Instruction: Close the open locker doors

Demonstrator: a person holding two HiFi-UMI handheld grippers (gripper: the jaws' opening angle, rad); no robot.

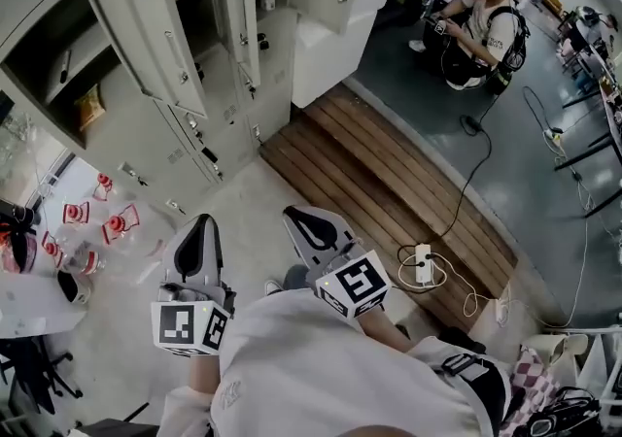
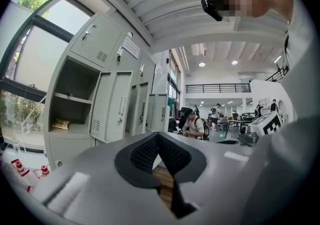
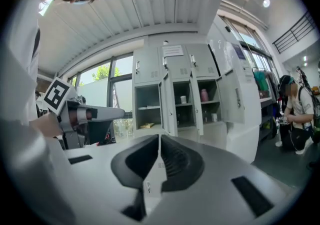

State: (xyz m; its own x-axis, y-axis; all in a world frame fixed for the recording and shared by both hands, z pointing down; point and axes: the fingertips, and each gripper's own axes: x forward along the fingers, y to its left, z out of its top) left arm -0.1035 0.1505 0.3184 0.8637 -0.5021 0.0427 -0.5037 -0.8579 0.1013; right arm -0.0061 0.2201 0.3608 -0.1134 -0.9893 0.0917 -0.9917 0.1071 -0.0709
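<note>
Busy workshop hall, pale floor. The tall grey metal locker bank (image 1: 233, 124) stands ahead with its top cropped off. Its pale grey locker doors (image 1: 146, 37) hang open, shelf contents indistinct. Left gripper (image 1: 201, 223) and right gripper (image 1: 299, 218) are both pinched together, empty, well apart from the doors.

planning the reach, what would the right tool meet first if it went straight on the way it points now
Probably the open locker door straight ahead of the right tool, nothing nearer showing; depth is unclear.

Left gripper (image 1: 204, 223): jaws together, empty, ahead-left of torso (image 1: 321, 367). Right gripper (image 1: 294, 216): jaws together, empty, ahead of torso.
</note>
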